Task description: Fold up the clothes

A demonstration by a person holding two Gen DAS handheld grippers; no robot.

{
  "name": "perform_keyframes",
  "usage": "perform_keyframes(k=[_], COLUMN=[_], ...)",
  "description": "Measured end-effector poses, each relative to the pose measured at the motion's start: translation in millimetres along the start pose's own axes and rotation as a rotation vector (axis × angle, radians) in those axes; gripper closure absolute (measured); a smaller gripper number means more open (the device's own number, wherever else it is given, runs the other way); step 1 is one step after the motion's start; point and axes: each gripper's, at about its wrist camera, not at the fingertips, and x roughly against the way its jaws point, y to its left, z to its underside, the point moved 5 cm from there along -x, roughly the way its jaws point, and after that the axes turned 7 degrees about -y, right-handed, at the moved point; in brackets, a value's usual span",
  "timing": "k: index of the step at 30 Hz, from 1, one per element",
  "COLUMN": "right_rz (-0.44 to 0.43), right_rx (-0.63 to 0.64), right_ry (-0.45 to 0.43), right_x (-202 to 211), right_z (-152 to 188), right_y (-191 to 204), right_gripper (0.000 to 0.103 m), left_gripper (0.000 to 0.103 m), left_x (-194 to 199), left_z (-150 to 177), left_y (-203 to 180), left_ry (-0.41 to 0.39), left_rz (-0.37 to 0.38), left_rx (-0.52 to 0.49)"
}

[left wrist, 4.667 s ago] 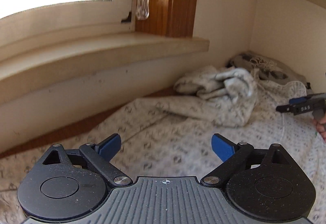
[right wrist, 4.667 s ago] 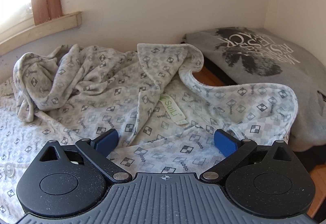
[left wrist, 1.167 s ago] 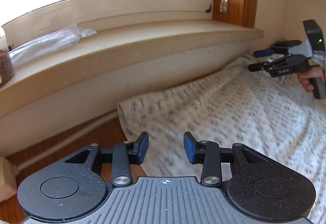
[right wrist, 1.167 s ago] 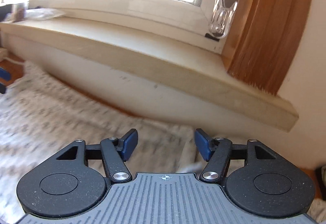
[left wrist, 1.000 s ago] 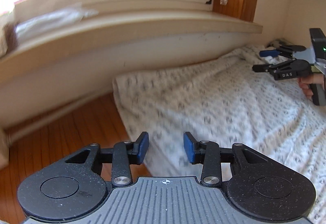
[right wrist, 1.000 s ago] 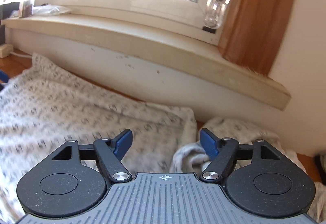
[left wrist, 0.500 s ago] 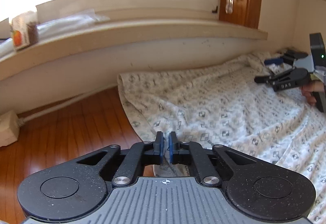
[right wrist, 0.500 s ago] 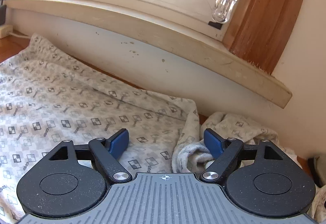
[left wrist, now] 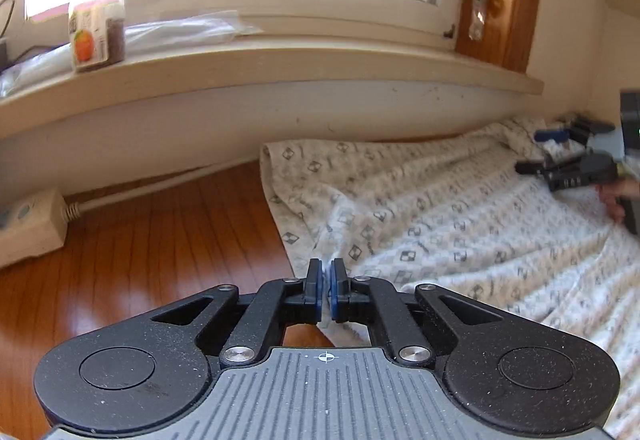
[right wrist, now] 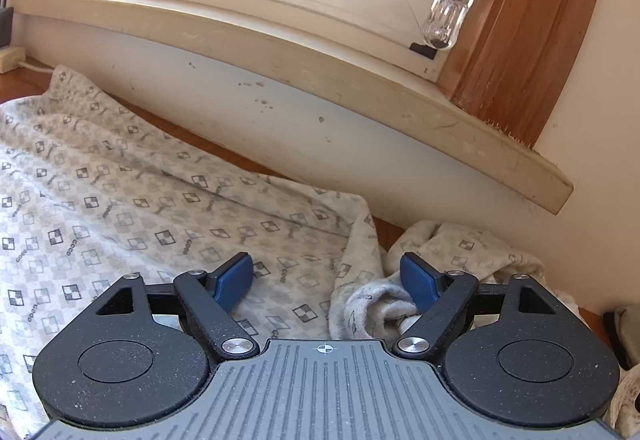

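A white garment with a grey checked print (left wrist: 440,216) lies spread over the wooden floor below a window sill. My left gripper (left wrist: 326,272) is shut on its near left edge, and fabric shows between the blue pads. In the left wrist view my right gripper (left wrist: 560,156) hovers at the garment's far right end. In its own view the right gripper (right wrist: 326,268) stands open low over the garment (right wrist: 120,208). A rolled fold of cloth (right wrist: 372,304) lies against its right finger. A bunched sleeve (right wrist: 452,244) sits beyond it by the wall.
The wall and deep window sill (left wrist: 280,68) run close behind the garment. A jar (left wrist: 96,36) and a plastic bag stand on the sill. A power strip (left wrist: 28,224) lies on the bare wooden floor (left wrist: 160,240) at left. A blind-cord pull (right wrist: 448,16) hangs at right.
My left gripper's jaws closed onto the garment's edge and the hand shifted a little. The right gripper's jaws spread slightly wider and settled lower, over the sleeve end.
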Motion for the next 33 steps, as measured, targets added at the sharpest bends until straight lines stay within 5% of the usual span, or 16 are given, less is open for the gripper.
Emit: perform_keyframes(k=[3, 8, 13, 15, 16, 17, 23, 28, 33], right_rz=[0.001, 0.002, 0.004, 0.004, 0.004, 0.004, 0.002, 0.000, -0.007], right_rx=[0.001, 0.003, 0.007, 0.007, 0.007, 0.007, 0.011, 0.006, -0.016], right_ry=[0.000, -0.001, -0.003, -0.003, -0.003, -0.003, -0.006, -0.006, -0.009], right_x=[0, 1, 2, 2, 2, 2, 4, 5, 5], right_z=[0, 0, 0, 0, 0, 0, 1, 1, 0], right_y=[0, 1, 1, 1, 1, 1, 2, 1, -2], right_gripper=[0.023, 0.023, 0.023, 0.023, 0.023, 0.023, 0.023, 0.023, 0.023], left_gripper=[0.097, 0.069, 0.068, 0.069, 0.080, 0.102, 0.101, 0.098, 0.066], left_x=[-5, -45, -74, -76, -77, -78, -63, -69, -54], left_z=[-15, -35, -34, -34, -34, -34, -51, -44, -43], left_y=[10, 19, 19, 16, 15, 13, 25, 25, 7], left_ry=[-0.032, -0.003, 0.034, 0.020, 0.013, 0.005, -0.130, -0.059, -0.096], left_rz=[0.000, -0.037, -0.022, -0.024, -0.025, -0.029, -0.108, -0.148, -0.178], left_rx=[0.053, 0.074, 0.116, 0.098, 0.087, 0.070, 0.076, 0.047, -0.007])
